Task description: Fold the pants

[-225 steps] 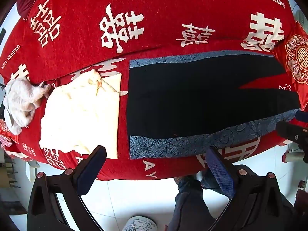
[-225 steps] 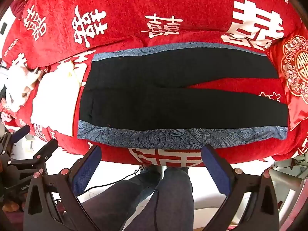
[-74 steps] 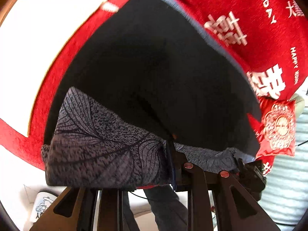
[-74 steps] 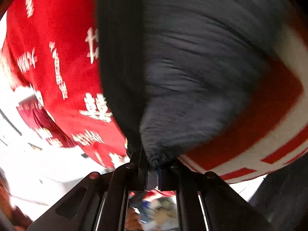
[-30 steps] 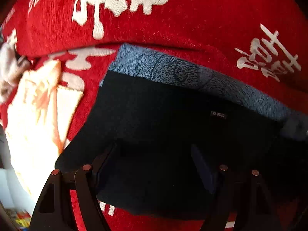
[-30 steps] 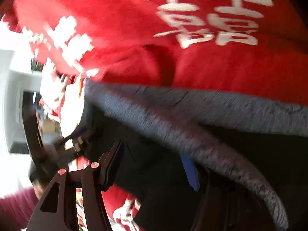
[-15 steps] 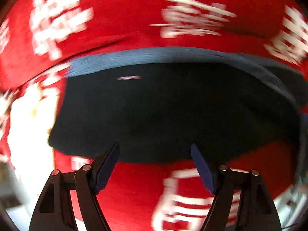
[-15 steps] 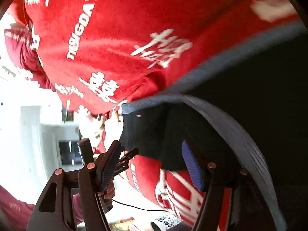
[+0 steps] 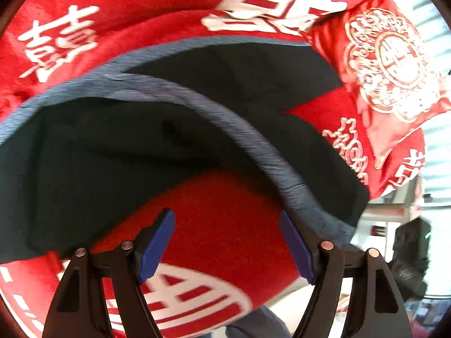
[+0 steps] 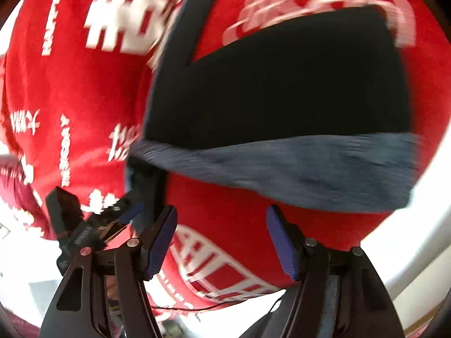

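Note:
The pants [image 9: 112, 155] are black with a grey-blue patterned side stripe [image 9: 253, 140]. They lie on the red bedspread [image 9: 157, 5], one leg laid loosely over the other, with the leg ends spread apart at the right. My left gripper [image 9: 227, 242] hangs open over bare red cloth just in front of the pants' near edge, holding nothing. In the right wrist view the pants [image 10: 267, 84] show a blurred stripe [image 10: 310, 163] along their near edge. My right gripper [image 10: 222, 236] is open and empty just below that stripe. The left gripper [image 10: 93, 222] shows at the lower left.
A red cushion [image 9: 389, 64] with a gold ornament sits at the right end of the bed, beside the leg ends. The bed's near edge drops to a pale floor [image 10: 422, 253]. A person's trouser legs [image 9: 253, 324] stand close to that edge.
Both grippers have swept sideways along the pants from the waist end to the leg ends and drawn back to the bed's near edge. Both stay open and empty.

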A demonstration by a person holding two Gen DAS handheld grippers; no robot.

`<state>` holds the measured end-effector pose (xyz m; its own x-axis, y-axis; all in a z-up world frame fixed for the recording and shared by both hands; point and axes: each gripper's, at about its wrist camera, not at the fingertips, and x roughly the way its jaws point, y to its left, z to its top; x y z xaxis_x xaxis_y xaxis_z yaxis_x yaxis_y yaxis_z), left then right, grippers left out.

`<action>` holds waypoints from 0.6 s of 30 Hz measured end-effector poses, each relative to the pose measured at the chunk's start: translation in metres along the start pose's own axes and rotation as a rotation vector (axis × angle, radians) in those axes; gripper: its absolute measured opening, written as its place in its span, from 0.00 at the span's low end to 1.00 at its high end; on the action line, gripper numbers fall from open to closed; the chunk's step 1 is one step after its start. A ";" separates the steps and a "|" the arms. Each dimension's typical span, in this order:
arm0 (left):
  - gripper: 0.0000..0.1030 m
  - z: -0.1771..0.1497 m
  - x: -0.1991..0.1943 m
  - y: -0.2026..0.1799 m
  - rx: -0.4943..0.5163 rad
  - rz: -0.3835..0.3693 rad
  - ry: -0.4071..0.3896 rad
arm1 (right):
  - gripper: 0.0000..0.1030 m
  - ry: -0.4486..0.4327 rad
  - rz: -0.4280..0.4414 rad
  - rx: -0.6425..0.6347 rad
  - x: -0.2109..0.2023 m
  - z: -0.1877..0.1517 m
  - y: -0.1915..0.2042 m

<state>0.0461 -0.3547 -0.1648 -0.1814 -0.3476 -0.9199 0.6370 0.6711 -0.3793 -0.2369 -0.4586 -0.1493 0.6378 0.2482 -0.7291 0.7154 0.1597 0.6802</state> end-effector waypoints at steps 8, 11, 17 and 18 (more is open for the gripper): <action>0.75 0.008 0.019 -0.036 0.009 -0.030 0.040 | 0.67 -0.111 -0.172 0.059 -0.047 0.000 -0.061; 0.75 0.013 0.026 -0.048 -0.004 -0.049 0.060 | 0.67 -0.065 -0.146 0.085 -0.046 0.008 -0.079; 0.75 0.016 0.053 -0.059 -0.040 -0.036 0.125 | 0.67 0.001 0.057 0.137 -0.040 0.031 -0.104; 0.75 0.016 0.057 -0.058 -0.049 -0.031 0.130 | 0.67 0.029 0.087 0.135 -0.035 0.034 -0.106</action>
<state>0.0105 -0.4242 -0.1934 -0.2982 -0.2827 -0.9117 0.5929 0.6937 -0.4090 -0.3252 -0.5167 -0.1982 0.6920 0.2833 -0.6640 0.6909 0.0067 0.7229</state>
